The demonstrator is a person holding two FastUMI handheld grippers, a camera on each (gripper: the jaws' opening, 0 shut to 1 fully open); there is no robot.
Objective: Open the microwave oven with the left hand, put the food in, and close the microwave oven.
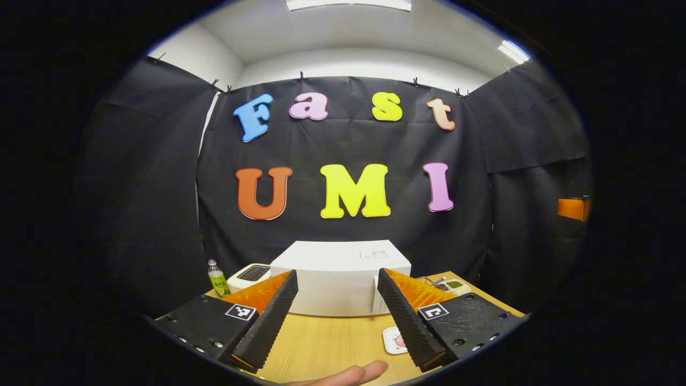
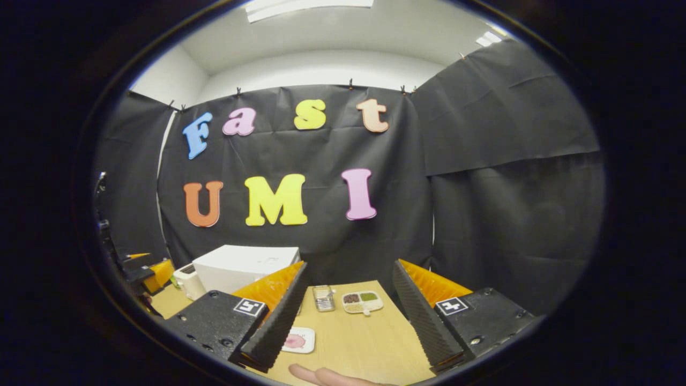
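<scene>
1. As seen in the left gripper view from left to right, a green-labelled bottle [image 1: 217, 279] stands upright at about 8 o'clock on the wooden table [image 1: 327, 343], cap on; its contents cannot be told.
2. Just right of it sits a white toaster [image 1: 250, 275], touching or nearly touching the white microwave oven [image 1: 340, 279], which stands at the far middle of the table with its door closed.
3. The left gripper [image 1: 336, 313] hangs above the table at 6 o'clock, jaws spread wide, nothing between them; the microwave oven shows through the gap.
4. A small white plate [image 1: 394, 340] with pink food lies at 5 o'clock, partly behind the right-hand finger.
5. A fingertip [image 1: 353, 373] shows at the bottom edge.
6. In the right gripper view, the microwave oven [image 2: 244, 268] sits at 8 o'clock, the toaster [image 2: 186, 280] at its left.
7. The right gripper [image 2: 351, 316] is likewise spread wide and empty.
8. The plate [image 2: 299, 341] with its pink food [image 2: 294, 341] lies at 7 o'clock beside the left-hand finger.
9. Farther back, a small ribbed clear container [image 2: 323, 298] stands just left of a white divided tray [image 2: 363, 302]: one compartment holds something dark, one something green, one something pale.
</scene>
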